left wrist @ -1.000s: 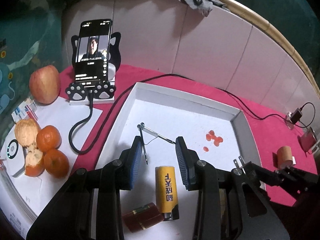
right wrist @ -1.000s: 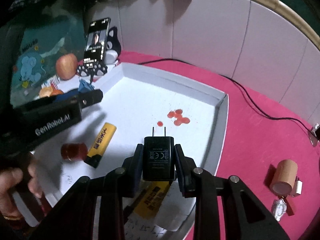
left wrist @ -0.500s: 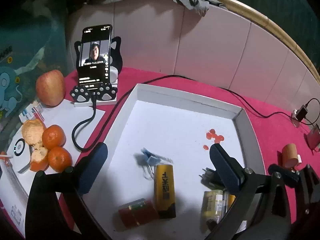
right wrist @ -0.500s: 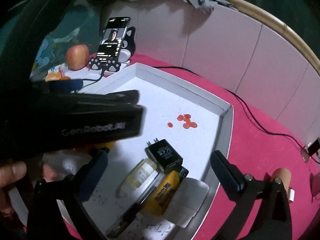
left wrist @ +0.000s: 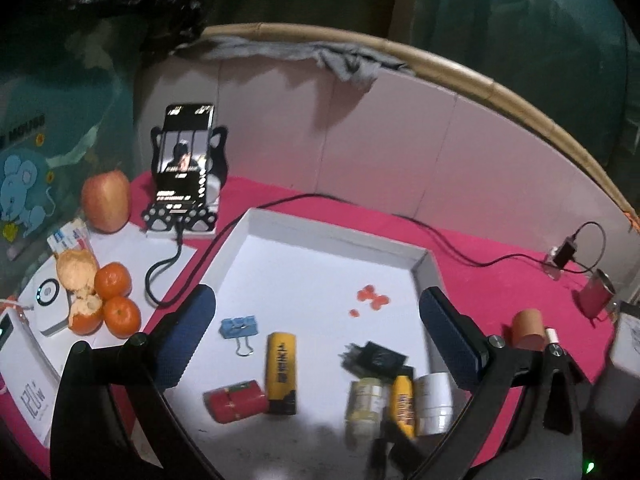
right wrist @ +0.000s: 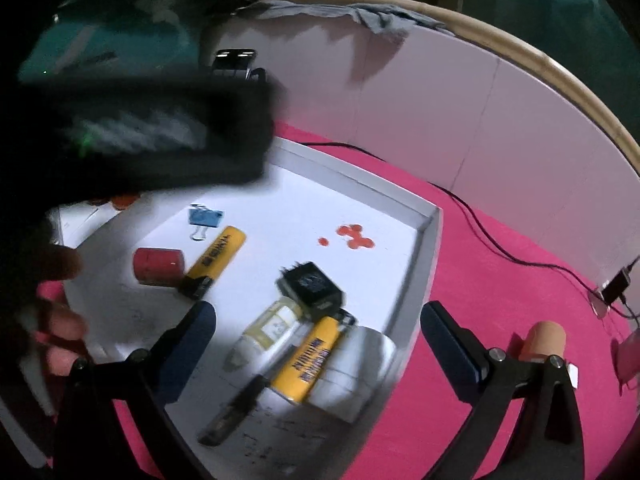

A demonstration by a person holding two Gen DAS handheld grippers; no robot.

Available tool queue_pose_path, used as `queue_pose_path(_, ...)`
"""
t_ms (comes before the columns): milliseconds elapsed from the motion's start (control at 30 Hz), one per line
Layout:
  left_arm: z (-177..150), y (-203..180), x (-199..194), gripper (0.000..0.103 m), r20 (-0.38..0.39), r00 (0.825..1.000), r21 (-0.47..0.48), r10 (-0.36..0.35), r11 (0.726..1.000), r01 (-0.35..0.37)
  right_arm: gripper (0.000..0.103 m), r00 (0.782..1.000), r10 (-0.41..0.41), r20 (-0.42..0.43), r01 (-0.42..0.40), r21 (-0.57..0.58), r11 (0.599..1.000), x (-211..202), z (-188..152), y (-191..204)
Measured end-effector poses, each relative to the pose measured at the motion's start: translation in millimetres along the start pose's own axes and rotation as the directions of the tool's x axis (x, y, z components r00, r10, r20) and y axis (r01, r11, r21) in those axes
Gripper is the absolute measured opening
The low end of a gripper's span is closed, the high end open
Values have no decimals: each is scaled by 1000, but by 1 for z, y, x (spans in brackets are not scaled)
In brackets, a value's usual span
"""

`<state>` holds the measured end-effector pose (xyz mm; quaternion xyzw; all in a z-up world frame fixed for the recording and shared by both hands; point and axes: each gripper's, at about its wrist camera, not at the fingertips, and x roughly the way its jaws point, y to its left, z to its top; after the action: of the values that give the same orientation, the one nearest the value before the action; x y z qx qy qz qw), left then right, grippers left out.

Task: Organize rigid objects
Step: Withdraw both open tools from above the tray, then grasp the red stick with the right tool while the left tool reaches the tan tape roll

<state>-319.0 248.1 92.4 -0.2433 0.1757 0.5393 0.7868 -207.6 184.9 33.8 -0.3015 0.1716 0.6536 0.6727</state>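
A white tray (left wrist: 336, 226) on the pink cloth holds a blue binder clip (left wrist: 239, 327), a yellow lighter (left wrist: 281, 372), a red cylinder (left wrist: 235, 400), a black charger plug (left wrist: 376, 358), a small bottle (left wrist: 366, 404), a second yellow lighter (left wrist: 403, 404) and white tape (left wrist: 434, 400). My left gripper (left wrist: 318, 340) is open and empty above the tray. My right gripper (right wrist: 318, 344) is open and empty above the plug (right wrist: 312, 285), bottle (right wrist: 268, 330), lighter (right wrist: 310, 362), tape (right wrist: 352, 372) and a black pen (right wrist: 232, 410). The left gripper's body (right wrist: 132, 132) blocks the upper left of the right wrist view.
A phone on a stand (left wrist: 184, 176), an apple (left wrist: 106, 200) and oranges (left wrist: 114, 300) sit left of the tray. A black cable (left wrist: 452, 240) runs behind it. A brown roll (left wrist: 528, 328) and a red cup (left wrist: 596, 294) lie on the cloth at right.
Both grippers opened, let go and pulled up and back. The binder clip dropped from the left gripper and the charger plug from the right one; both now lie in the tray.
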Motion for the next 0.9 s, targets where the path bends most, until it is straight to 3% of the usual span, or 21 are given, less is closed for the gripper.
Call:
queue_pose_path(233, -9, -30, 3, 103, -41, 997, 64, -60, 996, 62, 103, 993, -119, 3, 117, 159, 980, -10, -13, -86)
queue_pose_path(433, -28, -62, 13, 103, -97, 991, 147, -88, 984, 102, 103, 970, -240, -32, 236, 339, 911, -33, -46, -188)
queue_pose_path(500, -34, -74, 16, 103, -128, 985, 177, -113, 975, 135, 103, 970, -235, -60, 239, 397, 886, -39, -63, -218)
queue_pose_path(633, -46, -93, 20, 103, -188, 970, 213, -152, 958, 191, 102, 978, -180, -102, 207, 421, 883, -39, -98, -254)
queue_pose_path(700, -52, -103, 20, 103, -205, 965, 237, -164, 948, 212, 92, 978, -177, -106, 205, 393, 897, -37, -108, -257)
queue_pose_path(767, -55, -111, 21, 103, -224, 958, 249, -177, 940, 232, 72, 980, -156, -120, 189, 355, 916, -34, -117, -257)
queue_pose_path(900, -60, -125, 20, 103, -245, 952, 286, -184, 924, 252, 67, 984, -128, -126, 162, 315, 935, -29, -120, -254)
